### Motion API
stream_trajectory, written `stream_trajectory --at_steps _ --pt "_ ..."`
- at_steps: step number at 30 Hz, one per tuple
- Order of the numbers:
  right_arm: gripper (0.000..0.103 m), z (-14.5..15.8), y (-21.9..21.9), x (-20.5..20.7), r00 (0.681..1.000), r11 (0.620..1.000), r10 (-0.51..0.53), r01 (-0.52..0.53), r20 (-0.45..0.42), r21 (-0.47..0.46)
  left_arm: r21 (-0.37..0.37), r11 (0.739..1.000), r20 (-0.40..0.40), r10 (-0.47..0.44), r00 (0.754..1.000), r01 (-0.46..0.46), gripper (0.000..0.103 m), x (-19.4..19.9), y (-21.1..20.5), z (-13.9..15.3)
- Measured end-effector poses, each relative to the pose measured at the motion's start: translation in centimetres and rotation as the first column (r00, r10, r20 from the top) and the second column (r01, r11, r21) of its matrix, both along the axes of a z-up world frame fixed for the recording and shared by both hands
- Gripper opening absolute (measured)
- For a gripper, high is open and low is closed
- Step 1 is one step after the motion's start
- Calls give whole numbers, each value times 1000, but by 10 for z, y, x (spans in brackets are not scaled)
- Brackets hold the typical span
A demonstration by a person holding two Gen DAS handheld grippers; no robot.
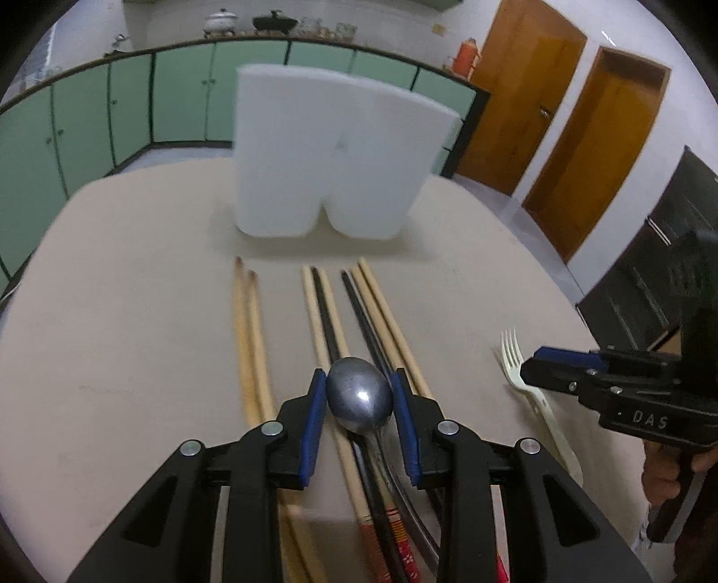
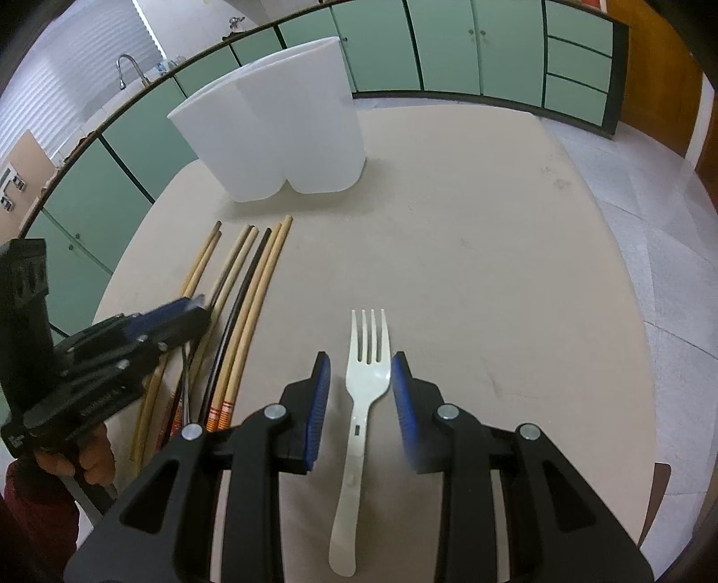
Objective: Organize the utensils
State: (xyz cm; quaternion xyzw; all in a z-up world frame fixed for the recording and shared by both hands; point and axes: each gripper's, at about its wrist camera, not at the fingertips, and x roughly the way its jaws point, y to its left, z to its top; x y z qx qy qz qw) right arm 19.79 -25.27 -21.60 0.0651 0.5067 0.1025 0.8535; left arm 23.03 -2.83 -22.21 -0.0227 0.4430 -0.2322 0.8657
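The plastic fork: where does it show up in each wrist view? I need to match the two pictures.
Left wrist view: the white plastic fork lies at the right, on the table, partly behind the right gripper.
Right wrist view: the fork lies bottom centre, between the right gripper's open blue pads, tines pointing away.
Shared landmark: the white utensil holder standing beyond the chopsticks in both.

Home kitchen: green cabinets under a counter, sink tap, pots, wooden doors.
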Motion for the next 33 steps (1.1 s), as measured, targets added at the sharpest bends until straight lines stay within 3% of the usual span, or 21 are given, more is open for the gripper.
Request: stream_trajectory --at_steps 10,18,20,24,27,33 --pt "29 -6 4 5 1000 1000 9 -9 -10 -7 22 1000 31 -8 999 8 29 -2 -5 8" --pt "29 -10 16 20 1000 997 14 -15 -20 -80 -2 1000 81 -4 997 5 29 -8 1 20" --pt "22 -12 19 23 1000 996 16 -18 -23 -92 -5 1000 97 -7 995 8 29 -10 1 24" --pt "20 -12 27 23 999 988 34 -35 -7 -153 -18 1000 136 -14 991 17 29 -16 3 29" --pt "20 -6 22 16 1000 996 21 -20 17 -90 -26 999 176 -20 984 25 29 -20 4 35" --pt "20 28 11 -6 986 1000 31 -30 162 -6 -54 998 246 -17 969 32 28 -32 8 51"
